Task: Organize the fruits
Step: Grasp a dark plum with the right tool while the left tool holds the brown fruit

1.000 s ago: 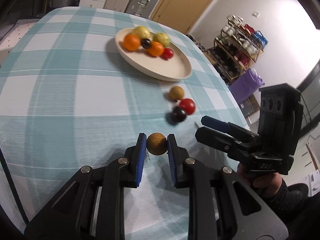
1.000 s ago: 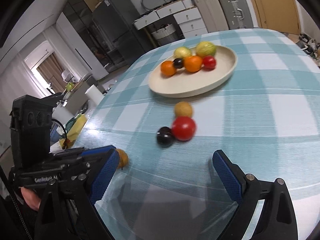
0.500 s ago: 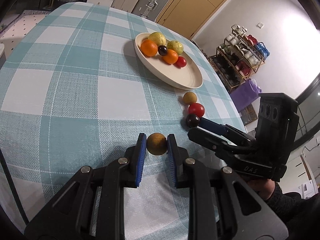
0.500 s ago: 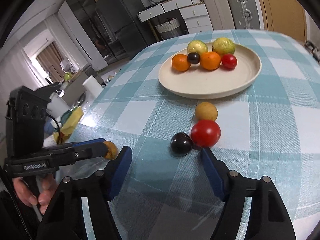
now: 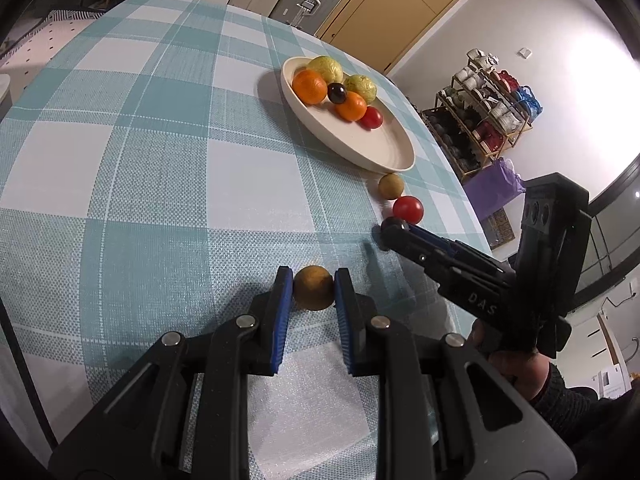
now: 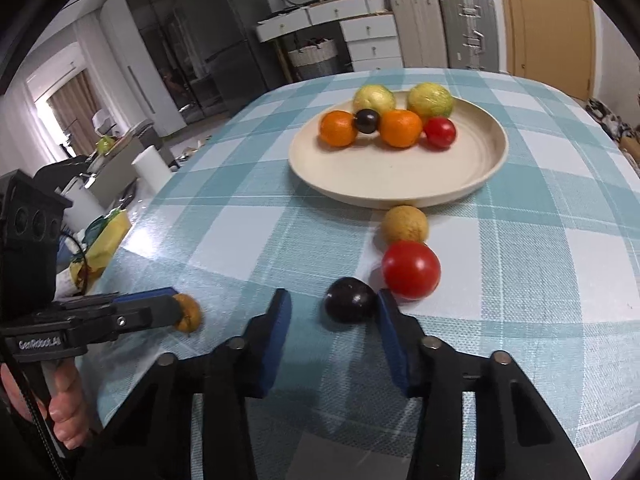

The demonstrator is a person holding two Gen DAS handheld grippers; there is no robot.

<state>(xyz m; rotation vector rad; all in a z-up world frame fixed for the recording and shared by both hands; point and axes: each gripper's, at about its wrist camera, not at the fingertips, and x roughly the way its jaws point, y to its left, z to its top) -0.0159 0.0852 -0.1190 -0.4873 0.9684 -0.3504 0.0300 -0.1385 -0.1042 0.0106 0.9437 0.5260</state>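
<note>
Fruits are sitting partly on the plate and partly off it: three loose ones are lining up on the checked tablecloth just off the plate's near rim — a tan fruit closest to it, a red tomato touching that, and a dark plum farthest out. The right gripper is straddling the plum; its jaws have just been closing, the right pad touching the fruit while the left pad is standing clear, so nothing is clamped yet. A one-sided push is risking a roll — the plum could be skidding away, or the right finger could be nudging the tomato beside it. The left gripper is holding a brown round fruit tight between closed pads, well short of the plate. The plate is carrying two oranges, two yellow-green fruits, a small dark one and a red one, all crowding its far side, leaving the near half bare.
</note>
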